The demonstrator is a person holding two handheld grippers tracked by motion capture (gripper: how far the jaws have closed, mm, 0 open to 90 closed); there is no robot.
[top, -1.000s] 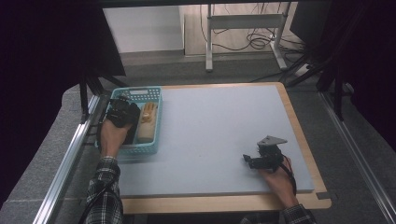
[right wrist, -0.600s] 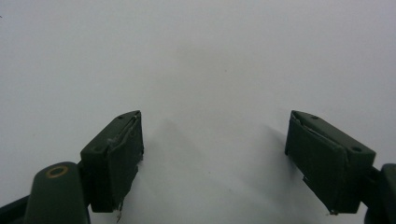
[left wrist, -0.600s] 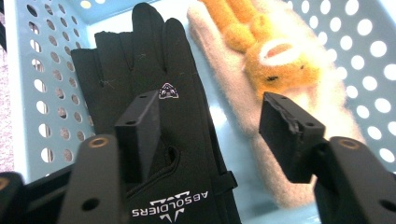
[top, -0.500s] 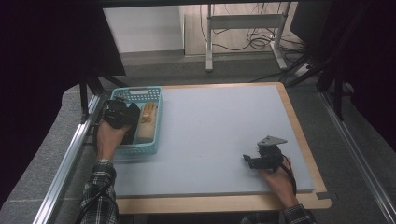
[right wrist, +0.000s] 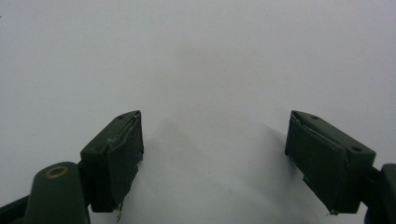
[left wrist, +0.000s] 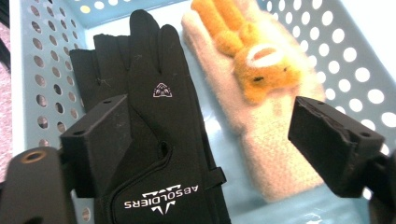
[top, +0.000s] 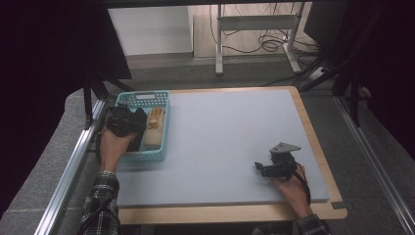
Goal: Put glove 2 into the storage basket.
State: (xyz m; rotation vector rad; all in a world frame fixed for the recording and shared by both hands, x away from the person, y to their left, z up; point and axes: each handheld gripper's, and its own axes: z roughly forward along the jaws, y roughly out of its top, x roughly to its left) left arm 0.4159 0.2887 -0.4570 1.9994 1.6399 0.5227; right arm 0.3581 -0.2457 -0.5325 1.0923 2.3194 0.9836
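My left hand-held gripper has just been opening wide over the black glove – flat in the blue basket, white letters, beside a fuzzy cream glove.

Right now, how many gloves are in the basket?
3: two black gloves overlapping at the basket's left in the left gripper view, one cream glove at right. More may lie underneath.

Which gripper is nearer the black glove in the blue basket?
Left. The left gripper hangs open right over the black glove; the right gripper sits across the table.
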